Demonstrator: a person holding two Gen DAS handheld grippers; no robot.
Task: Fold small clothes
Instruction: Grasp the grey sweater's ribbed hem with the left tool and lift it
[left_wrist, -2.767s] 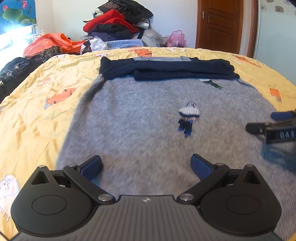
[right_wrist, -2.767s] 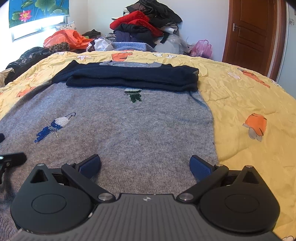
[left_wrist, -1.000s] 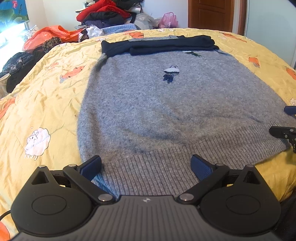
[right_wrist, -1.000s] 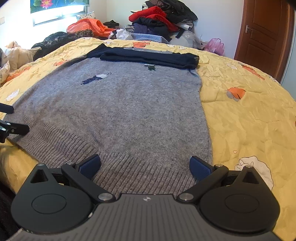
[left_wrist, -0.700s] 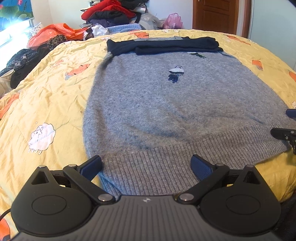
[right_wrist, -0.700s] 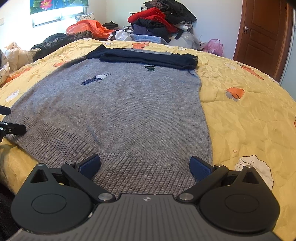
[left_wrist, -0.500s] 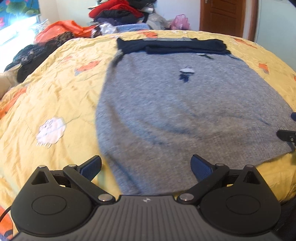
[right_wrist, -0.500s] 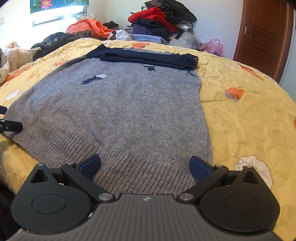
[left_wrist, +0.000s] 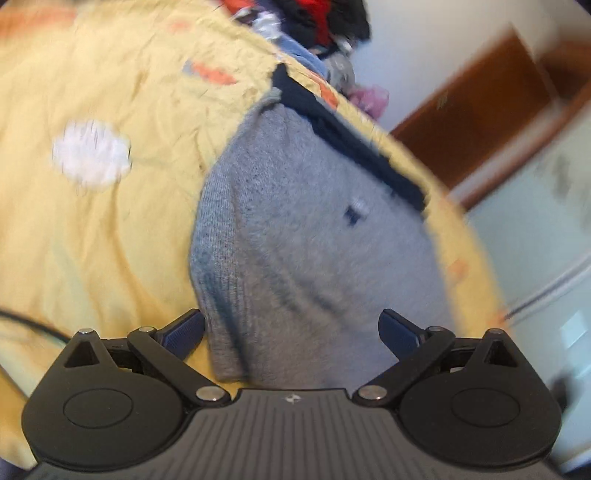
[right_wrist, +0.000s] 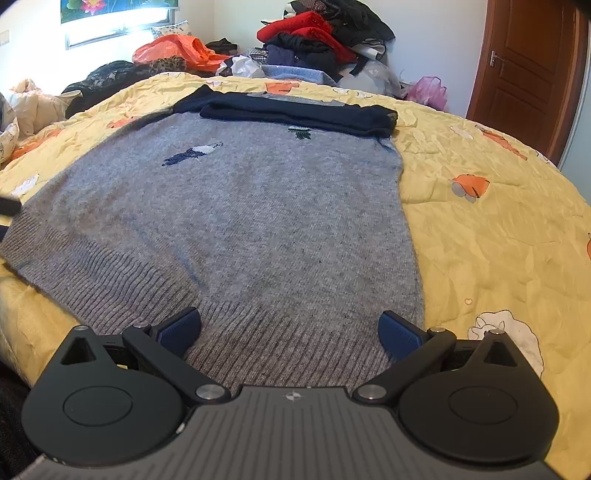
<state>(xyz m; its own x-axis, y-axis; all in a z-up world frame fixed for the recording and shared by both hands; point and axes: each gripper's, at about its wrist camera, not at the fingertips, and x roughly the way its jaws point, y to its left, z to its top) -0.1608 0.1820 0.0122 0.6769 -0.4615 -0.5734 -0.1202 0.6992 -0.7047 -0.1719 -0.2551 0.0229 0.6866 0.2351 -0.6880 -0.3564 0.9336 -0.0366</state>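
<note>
In the right wrist view we find the sweater (right_wrist: 236, 206) spread across the middle of the frame on the quilt (right_wrist: 491, 229), its hem nearest the bottom edge. The folded sleeves (right_wrist: 295, 110) lie across its far end, above centre. Behind them, at upper centre, sits a heap of clothes (right_wrist: 317, 33). The door (right_wrist: 532, 70) stands at upper right.

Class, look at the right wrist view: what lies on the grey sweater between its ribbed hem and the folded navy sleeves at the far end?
Plain grey knit of the grey sweater, bearing two small motifs: a blue-and-white bird and a dark green figure just before the navy sleeves. Nothing else lies there; the right wrist view shows it.
</note>
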